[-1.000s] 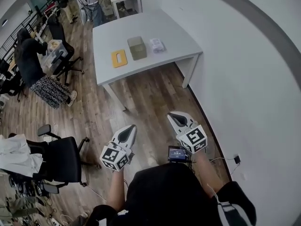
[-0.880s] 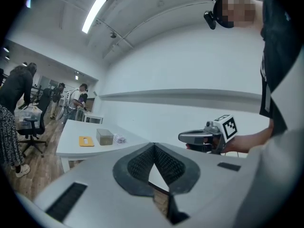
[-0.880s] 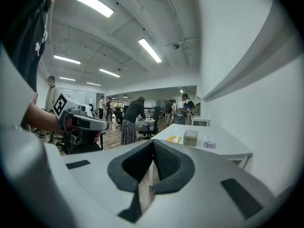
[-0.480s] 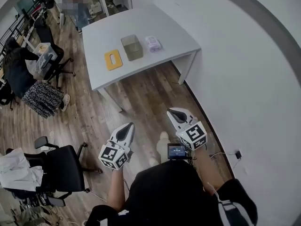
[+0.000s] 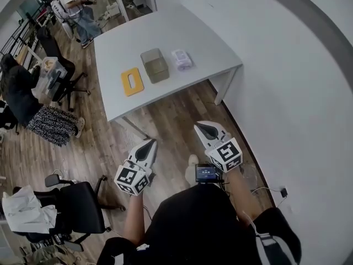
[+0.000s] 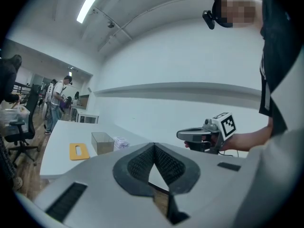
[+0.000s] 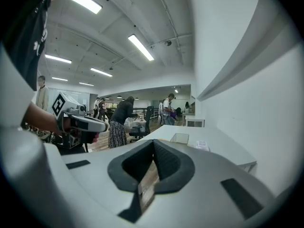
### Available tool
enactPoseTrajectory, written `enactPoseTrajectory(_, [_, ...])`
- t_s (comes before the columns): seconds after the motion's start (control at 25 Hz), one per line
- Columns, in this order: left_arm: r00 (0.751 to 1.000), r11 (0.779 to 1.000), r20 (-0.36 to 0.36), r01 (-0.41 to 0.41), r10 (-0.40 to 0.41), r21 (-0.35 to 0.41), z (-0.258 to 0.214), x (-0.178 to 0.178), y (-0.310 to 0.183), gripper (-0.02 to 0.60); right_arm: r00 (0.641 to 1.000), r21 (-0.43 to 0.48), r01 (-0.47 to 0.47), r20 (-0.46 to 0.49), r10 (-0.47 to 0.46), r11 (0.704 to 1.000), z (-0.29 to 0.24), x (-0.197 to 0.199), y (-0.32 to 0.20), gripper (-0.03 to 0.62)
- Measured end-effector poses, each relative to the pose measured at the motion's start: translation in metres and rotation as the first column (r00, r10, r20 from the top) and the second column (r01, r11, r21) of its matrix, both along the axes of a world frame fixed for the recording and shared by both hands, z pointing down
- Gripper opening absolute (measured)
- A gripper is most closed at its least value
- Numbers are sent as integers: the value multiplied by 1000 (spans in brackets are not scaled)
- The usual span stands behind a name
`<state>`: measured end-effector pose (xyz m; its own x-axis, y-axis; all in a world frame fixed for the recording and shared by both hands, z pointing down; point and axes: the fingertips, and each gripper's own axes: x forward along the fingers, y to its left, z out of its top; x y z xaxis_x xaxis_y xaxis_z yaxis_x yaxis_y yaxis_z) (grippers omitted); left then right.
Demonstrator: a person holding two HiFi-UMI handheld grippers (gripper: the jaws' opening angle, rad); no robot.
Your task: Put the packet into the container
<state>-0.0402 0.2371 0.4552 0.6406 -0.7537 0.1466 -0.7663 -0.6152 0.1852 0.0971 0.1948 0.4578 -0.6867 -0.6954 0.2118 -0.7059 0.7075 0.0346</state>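
On the white table ahead stand a clear rectangular container, a small whitish packet to its right and a flat yellow piece to its left. Both grippers hover over the wooden floor, well short of the table. My left gripper is shut and empty; its view shows the container and the packet far off. My right gripper is shut too, with nothing held, and looks at the container and the packet.
A white wall runs along the right, close to the table's end. A black office chair stands at lower left. A seated person and more chairs are at far left. Another person stands beyond the table.
The table has come nearer and sits lower in the head view. Both grippers have travelled forward together towards it, still shut and side by side.
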Motion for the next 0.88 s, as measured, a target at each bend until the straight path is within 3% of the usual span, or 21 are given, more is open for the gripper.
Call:
enactPoseTrajectory(0.52, [996, 999, 83, 42, -43, 8, -14, 26, -135, 8, 996, -18, 45, 80, -43, 999, -2, 19, -145, 20])
enactPoseTrajectory(0.88, [995, 997, 58, 78, -76, -26, 2, 13, -186, 8, 995, -66, 72, 66, -68, 995, 19, 4, -199, 20])
